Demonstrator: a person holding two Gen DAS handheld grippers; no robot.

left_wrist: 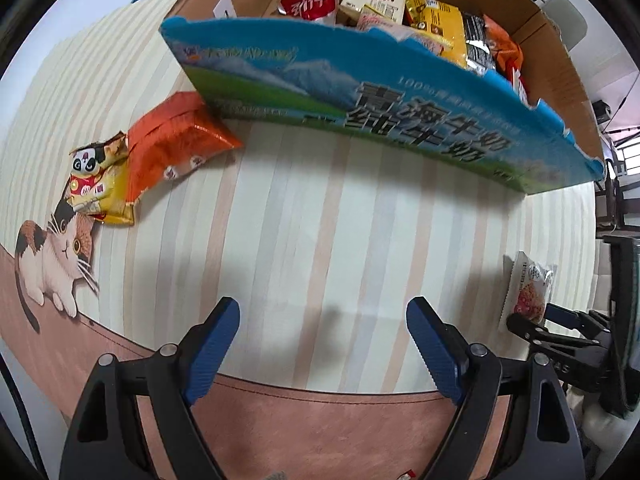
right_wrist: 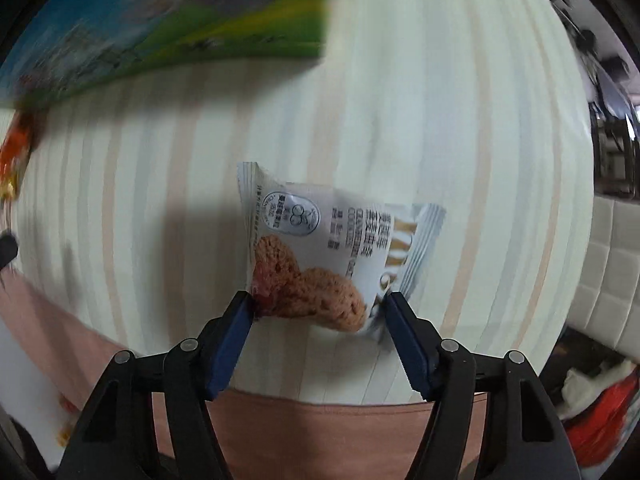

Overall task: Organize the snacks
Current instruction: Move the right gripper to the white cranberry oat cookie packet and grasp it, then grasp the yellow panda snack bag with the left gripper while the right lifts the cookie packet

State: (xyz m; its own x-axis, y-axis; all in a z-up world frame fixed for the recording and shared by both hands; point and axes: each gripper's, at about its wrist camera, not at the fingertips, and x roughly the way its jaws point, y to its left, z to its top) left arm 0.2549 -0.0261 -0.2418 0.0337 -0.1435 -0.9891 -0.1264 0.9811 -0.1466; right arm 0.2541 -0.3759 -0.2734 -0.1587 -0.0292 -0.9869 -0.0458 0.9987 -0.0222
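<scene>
A white cookie packet [right_wrist: 316,248] lies on the striped tablecloth. My right gripper [right_wrist: 318,306] has its two fingertips touching the packet's near corners, one on each side, closed on it. The packet also shows in the left wrist view [left_wrist: 528,286] at the right, with the right gripper [left_wrist: 532,320] at its near end. My left gripper [left_wrist: 323,312] is open and empty above bare cloth. The cardboard box [left_wrist: 384,92] with a blue milk print holds several snack packs. An orange packet [left_wrist: 176,140] and a yellow panda packet [left_wrist: 100,184] lie left of the box.
The tablecloth [left_wrist: 304,240] has pale stripes, a pink border and a printed cat [left_wrist: 56,256]. The box side [right_wrist: 168,28] stands at the upper left of the right wrist view. Furniture and clutter lie beyond the table's right edge [right_wrist: 600,280].
</scene>
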